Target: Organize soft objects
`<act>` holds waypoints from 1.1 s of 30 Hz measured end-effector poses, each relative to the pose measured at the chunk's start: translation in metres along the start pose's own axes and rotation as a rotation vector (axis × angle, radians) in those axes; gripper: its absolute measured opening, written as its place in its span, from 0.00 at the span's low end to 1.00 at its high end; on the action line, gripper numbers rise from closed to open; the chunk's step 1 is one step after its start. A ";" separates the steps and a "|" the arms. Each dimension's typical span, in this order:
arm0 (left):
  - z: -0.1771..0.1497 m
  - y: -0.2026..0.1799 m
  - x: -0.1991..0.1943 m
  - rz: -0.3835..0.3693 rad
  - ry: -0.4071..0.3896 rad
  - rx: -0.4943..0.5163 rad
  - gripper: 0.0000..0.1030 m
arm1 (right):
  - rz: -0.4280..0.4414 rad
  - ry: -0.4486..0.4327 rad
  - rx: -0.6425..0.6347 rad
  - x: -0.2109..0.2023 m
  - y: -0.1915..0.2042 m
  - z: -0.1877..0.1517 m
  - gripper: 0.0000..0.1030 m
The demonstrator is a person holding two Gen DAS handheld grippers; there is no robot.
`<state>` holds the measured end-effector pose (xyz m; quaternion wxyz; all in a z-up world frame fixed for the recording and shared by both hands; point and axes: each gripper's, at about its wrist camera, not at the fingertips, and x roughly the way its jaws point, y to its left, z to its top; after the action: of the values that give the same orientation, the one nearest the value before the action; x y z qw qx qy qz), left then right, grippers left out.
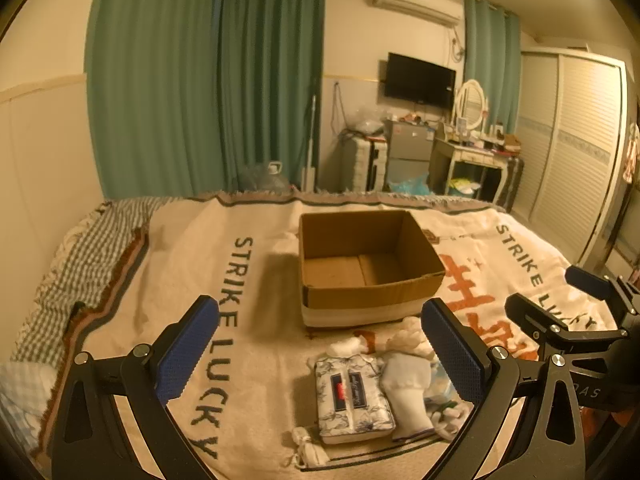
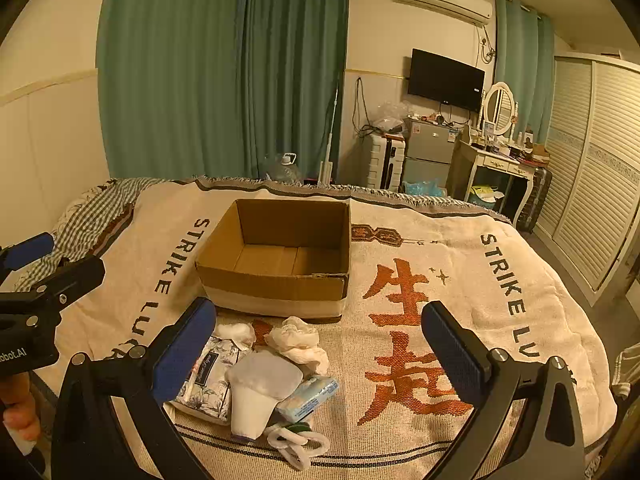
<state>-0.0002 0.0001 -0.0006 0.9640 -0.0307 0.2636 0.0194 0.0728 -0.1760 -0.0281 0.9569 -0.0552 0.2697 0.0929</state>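
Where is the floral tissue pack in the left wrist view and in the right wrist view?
Left wrist view: the floral tissue pack lies low in the middle, fully visible, left of the white sock.
Right wrist view: the pack lies low on the left, partly hidden behind the right gripper's left finger.
Shared landmark: the open cardboard box, just beyond the pile on the bed.

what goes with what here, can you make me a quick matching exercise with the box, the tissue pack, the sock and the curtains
Column one:
1. box
2. tissue pack
3. sock
4. curtains

Column two:
a. green, hanging behind the bed
b. white, lying among the pile on the blanket
c. brown cardboard, open and empty
d. floral print, flat on the blanket in front of the box

Pairs: 1-c, 2-d, 3-b, 4-a
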 end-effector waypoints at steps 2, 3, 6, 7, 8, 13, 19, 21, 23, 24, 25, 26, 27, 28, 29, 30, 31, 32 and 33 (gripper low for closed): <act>0.000 0.000 0.000 0.000 0.000 0.001 1.00 | 0.000 0.000 -0.001 0.000 0.000 0.001 1.00; 0.000 0.000 0.000 0.001 0.000 0.001 1.00 | 0.000 0.001 -0.002 0.001 0.000 0.002 1.00; 0.000 0.001 0.000 0.000 0.000 -0.001 1.00 | 0.000 0.001 -0.002 0.001 0.000 0.002 1.00; 0.000 0.001 0.000 -0.001 0.000 -0.001 1.00 | 0.000 0.001 -0.002 0.001 0.000 0.002 1.00; 0.000 0.001 0.000 -0.001 0.000 -0.002 1.00 | 0.000 0.001 -0.002 0.001 0.000 0.002 1.00; 0.000 0.001 0.000 0.001 0.000 -0.001 1.00 | 0.000 0.001 -0.002 0.002 0.000 0.002 1.00; -0.001 0.001 0.000 0.001 -0.002 -0.002 1.00 | 0.000 0.002 -0.004 0.002 0.001 0.002 1.00; 0.000 0.001 0.000 0.002 -0.001 -0.001 1.00 | 0.000 0.003 -0.005 0.002 0.001 0.002 1.00; -0.001 0.002 0.000 0.001 -0.001 -0.002 1.00 | 0.000 0.003 -0.003 0.002 0.001 0.003 1.00; -0.001 0.002 0.000 0.001 -0.001 -0.002 1.00 | 0.000 0.003 -0.003 0.002 0.001 0.002 1.00; -0.001 0.001 0.000 0.001 -0.001 -0.002 1.00 | -0.001 0.002 -0.004 0.002 0.001 0.003 1.00; -0.001 0.001 0.000 0.001 -0.002 -0.003 1.00 | -0.001 0.002 -0.004 0.002 0.001 0.003 1.00; -0.001 0.001 0.001 0.002 -0.002 -0.005 1.00 | -0.001 0.001 -0.004 0.002 0.001 0.003 1.00; -0.001 0.002 0.001 0.001 0.000 -0.009 1.00 | -0.001 0.003 -0.004 0.002 0.001 0.004 1.00; -0.002 0.001 0.003 0.002 0.001 -0.012 1.00 | -0.001 0.003 -0.004 0.002 0.001 0.004 1.00; -0.002 0.000 0.003 0.001 0.002 -0.013 1.00 | -0.002 0.003 -0.005 0.002 0.001 0.004 1.00; -0.002 -0.001 0.003 -0.001 0.002 -0.011 1.00 | -0.002 0.003 -0.005 0.002 0.001 0.004 1.00; -0.002 -0.003 0.003 -0.001 0.001 -0.008 1.00 | -0.002 0.004 -0.005 0.003 0.000 0.002 1.00; -0.002 -0.004 0.003 -0.001 0.000 -0.005 1.00 | -0.003 0.005 -0.005 0.003 0.000 0.001 1.00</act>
<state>0.0014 -0.0037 -0.0030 0.9639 -0.0331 0.2635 0.0195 0.0762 -0.1755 -0.0290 0.9562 -0.0584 0.2718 0.0920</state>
